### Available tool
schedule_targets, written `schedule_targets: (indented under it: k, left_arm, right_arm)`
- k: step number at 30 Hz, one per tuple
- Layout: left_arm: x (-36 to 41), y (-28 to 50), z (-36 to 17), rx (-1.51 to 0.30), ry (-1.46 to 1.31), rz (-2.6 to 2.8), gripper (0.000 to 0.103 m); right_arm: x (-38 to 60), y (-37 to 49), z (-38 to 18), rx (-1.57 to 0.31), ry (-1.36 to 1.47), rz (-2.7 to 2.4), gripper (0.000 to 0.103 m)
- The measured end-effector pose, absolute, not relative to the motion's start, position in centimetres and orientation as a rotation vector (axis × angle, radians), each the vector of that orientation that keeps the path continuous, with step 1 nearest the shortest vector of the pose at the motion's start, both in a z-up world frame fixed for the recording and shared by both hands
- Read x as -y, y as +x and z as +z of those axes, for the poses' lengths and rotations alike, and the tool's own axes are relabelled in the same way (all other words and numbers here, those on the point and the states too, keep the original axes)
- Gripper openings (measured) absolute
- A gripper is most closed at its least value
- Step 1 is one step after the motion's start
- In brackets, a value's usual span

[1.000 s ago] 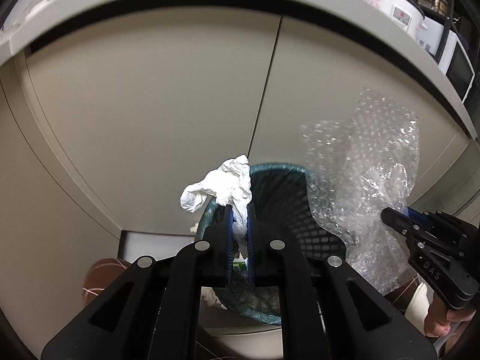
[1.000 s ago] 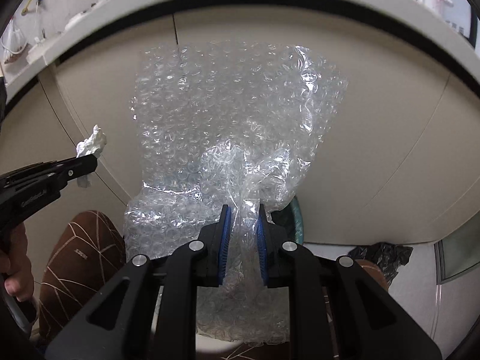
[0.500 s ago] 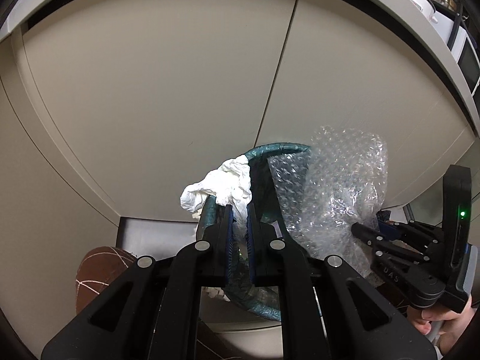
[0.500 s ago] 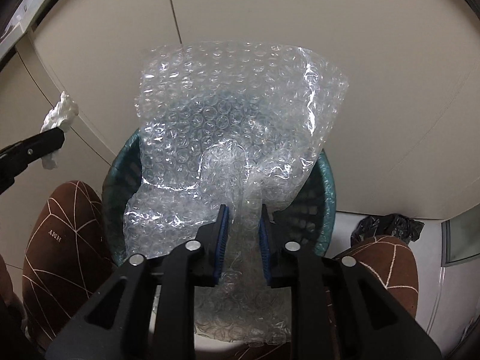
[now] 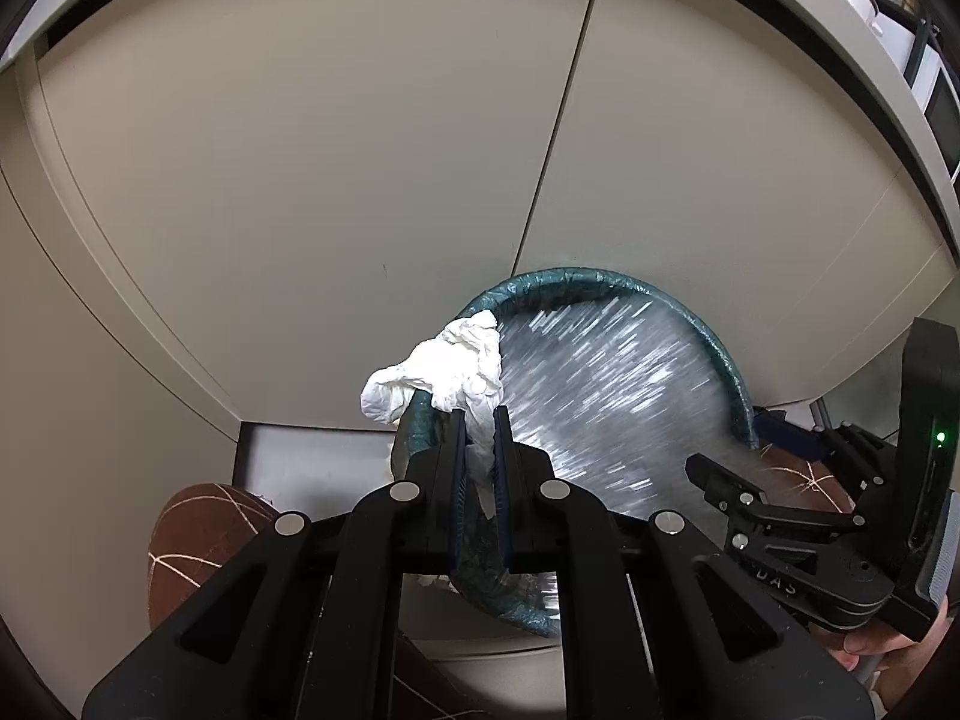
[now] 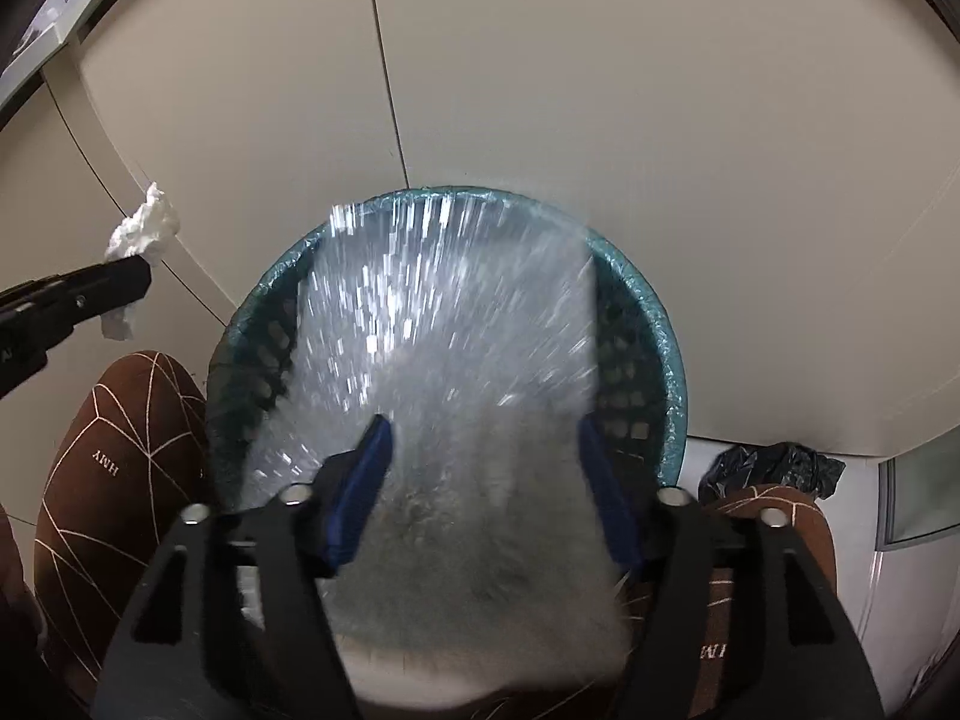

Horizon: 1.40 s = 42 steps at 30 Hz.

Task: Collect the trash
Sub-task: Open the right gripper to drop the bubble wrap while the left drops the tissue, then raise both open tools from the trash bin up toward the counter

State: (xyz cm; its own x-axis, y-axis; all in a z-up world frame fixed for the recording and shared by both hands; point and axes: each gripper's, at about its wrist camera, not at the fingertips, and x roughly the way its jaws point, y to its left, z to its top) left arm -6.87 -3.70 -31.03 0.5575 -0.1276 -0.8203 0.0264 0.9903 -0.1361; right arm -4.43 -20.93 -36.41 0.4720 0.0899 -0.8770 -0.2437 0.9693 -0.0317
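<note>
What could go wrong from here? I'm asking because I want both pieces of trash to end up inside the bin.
The right gripper is open and the clear bubble wrap sheet is a motion-blurred streak over the round teal mesh wastebasket; being light and broad, it might catch on the rim. The left gripper holds the crumpled white tissue near the basket's left edge, so releasing there may drop it outside.

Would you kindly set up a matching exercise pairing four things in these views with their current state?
Things:
1. left gripper
2. right gripper
3. bubble wrap
4. waste basket

States:
A. motion-blurred, over the basket mouth
B. fingers spread wide apart
C. teal, mesh-walled, against the cabinet
D. shut on the crumpled tissue

Pairs: 1-D, 2-B, 3-A, 4-C
</note>
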Motion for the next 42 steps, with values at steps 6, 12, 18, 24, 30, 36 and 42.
schedule_targets:
  k: [6, 12, 18, 24, 30, 36, 42]
  left_arm:
    - [3.6, -6.4, -31.5, -0.998, -0.116, -0.098, 0.007]
    - [5.0, -5.6, -32.2, -1.019, -0.106, -0.129, 0.007]
    - [7.5, -4.5, -33.2, -1.044, -0.077, -0.182, 0.008]
    - [10.0, -3.7, -34.2, -1.075, -0.061, -0.227, 0.009]
    - [11.3, -3.4, -34.9, -1.093, -0.037, -0.239, 0.012]
    - [11.5, -3.4, -35.2, -1.095, -0.038, -0.236, 0.022]
    - [10.8, -3.8, -34.0, -1.054, -0.046, -0.201, 0.061]
  right_arm:
    - [21.6, -4.3, -35.5, -1.04, -0.13, 0.178, 0.082]
    - [23.9, -4.3, -33.3, -0.998, -0.087, 0.144, 0.091]
    - [26.5, -4.6, -31.6, -0.972, -0.063, 0.097, 0.093]
    - [28.7, -4.8, -30.9, -0.964, -0.038, 0.053, 0.093]
    - [29.9, -5.0, -30.5, -0.964, -0.025, 0.035, 0.093]
    - [29.7, -5.0, -30.4, -0.957, -0.028, 0.035, 0.093]
    - [29.3, -5.1, -29.8, -0.945, -0.037, 0.04, 0.093]
